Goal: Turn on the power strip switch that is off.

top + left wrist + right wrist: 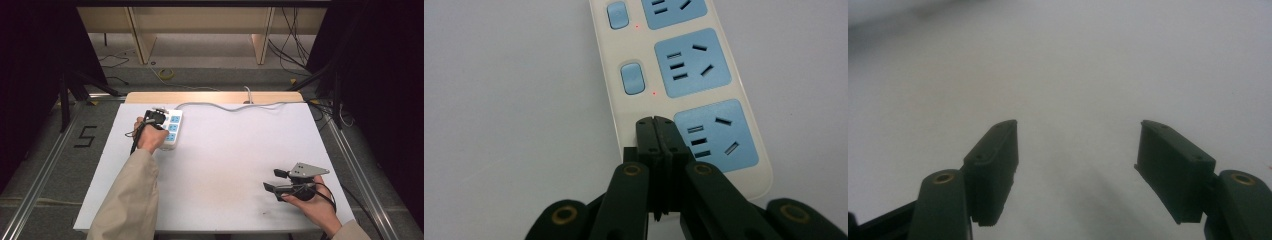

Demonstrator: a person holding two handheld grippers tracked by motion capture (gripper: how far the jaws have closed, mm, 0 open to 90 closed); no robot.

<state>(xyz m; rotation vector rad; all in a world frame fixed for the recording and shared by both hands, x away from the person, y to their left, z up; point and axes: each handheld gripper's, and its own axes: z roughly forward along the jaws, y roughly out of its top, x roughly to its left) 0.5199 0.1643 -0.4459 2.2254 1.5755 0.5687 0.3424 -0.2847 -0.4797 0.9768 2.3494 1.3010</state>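
Over on the left, the left hand-held gripper [654,121] has its jaws pressed together, nothing between them, and the joined tips sit right on the near end of the power strip [684,85], at the spot where the third switch would be in the row. Two blue rocker switches [632,78] show farther along the strip, each with a small red light beside it; beside the tips I see no light, though they may be covering it. From the high view, the strip [171,131] lies flat at the far-left part of the white bench [225,165], its grey cord [225,106] running off along the far edge.

How will it handle? My read: a rigid plastic bar, light, smooth-skinned, likely to skate on this bench if shoved sideways. The cord gives only a little anchoring. A rocker switch wants a short, straight push from above, on one end of the rocker, not a pinch. If the strip had to be lifted or steadied, the long side edges look like the place to clamp, clear of the blue socket faces [715,135].

Moving right, the middle of the bench is bare. At the near-right, the right hand-held gripper [275,180] rests low over the surface with its jaws spread wide, holding nothing, well apart from the strip. Its own view confirms it: two black fingers [993,165] standing open over plain white bench.
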